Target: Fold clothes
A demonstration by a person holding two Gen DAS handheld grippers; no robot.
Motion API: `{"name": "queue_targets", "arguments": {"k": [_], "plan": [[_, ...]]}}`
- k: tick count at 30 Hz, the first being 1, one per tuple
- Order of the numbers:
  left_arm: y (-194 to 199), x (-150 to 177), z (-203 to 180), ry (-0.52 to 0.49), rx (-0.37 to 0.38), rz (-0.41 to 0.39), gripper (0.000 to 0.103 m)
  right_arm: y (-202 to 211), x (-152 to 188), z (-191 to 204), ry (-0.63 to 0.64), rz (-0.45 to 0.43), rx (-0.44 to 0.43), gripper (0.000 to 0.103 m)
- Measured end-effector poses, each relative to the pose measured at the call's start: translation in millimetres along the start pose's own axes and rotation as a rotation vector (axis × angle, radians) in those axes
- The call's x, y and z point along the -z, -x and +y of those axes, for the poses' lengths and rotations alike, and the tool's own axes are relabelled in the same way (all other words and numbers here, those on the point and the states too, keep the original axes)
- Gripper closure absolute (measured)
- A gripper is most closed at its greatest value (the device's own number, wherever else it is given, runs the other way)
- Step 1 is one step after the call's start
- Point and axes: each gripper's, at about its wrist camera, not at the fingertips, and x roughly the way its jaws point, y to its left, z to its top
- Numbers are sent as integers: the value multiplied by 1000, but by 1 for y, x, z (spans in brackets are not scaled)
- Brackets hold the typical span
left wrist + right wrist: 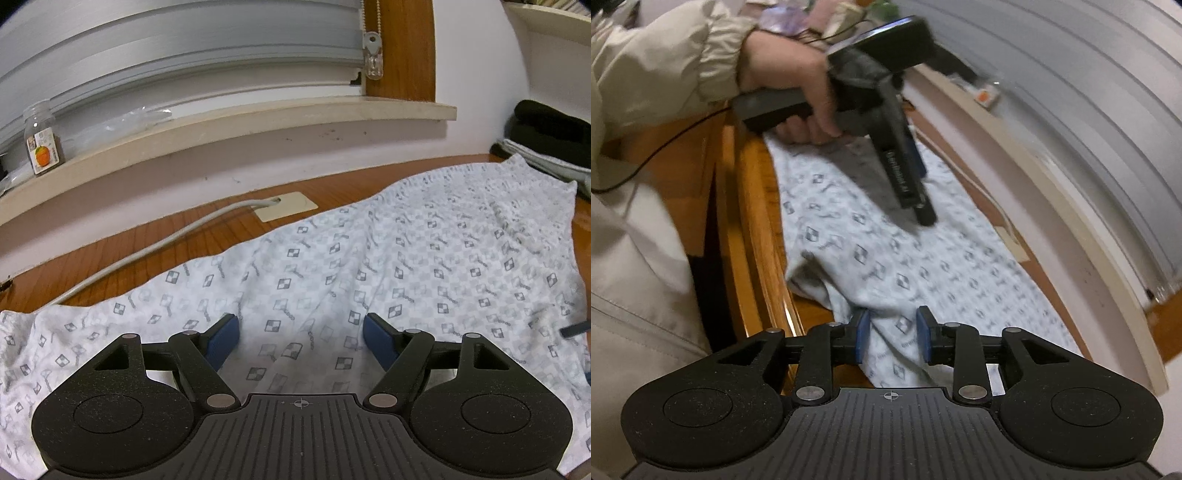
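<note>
Wooden table (155,243): patterned garment (406,258) spread flat, white cable (147,247) (beside it).

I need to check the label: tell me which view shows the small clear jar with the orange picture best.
The left wrist view: the small clear jar with the orange label stands on the beige window sill, sharp and unobstructed. The right wrist view shows only a blurred orange-and-white smear on the sill, possibly the jar.

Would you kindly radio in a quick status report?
Left gripper open above patterned cloth. Right gripper part open, cloth fold between pads. White cable lies beside cloth.
</note>
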Motion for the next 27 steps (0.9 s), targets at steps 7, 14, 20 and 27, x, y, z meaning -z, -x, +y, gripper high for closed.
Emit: {"name": "queue_targets", "arguments": {"k": [7, 14, 20, 27], "plan": [[-1, 1, -1, 0, 0, 4, 26, 10, -7, -14, -33, 18, -71, 100], [-3, 1, -2, -8, -2, 4, 24, 39, -4, -32, -94, -18, -139, 100], [1, 0, -20, -105, -41, -36, 24, 43, 25, -33, -109, 31, -108, 87], [-16, -34, -72, -144, 110, -108, 24, 57, 108, -92, -305, 91, 100, 75]]}}
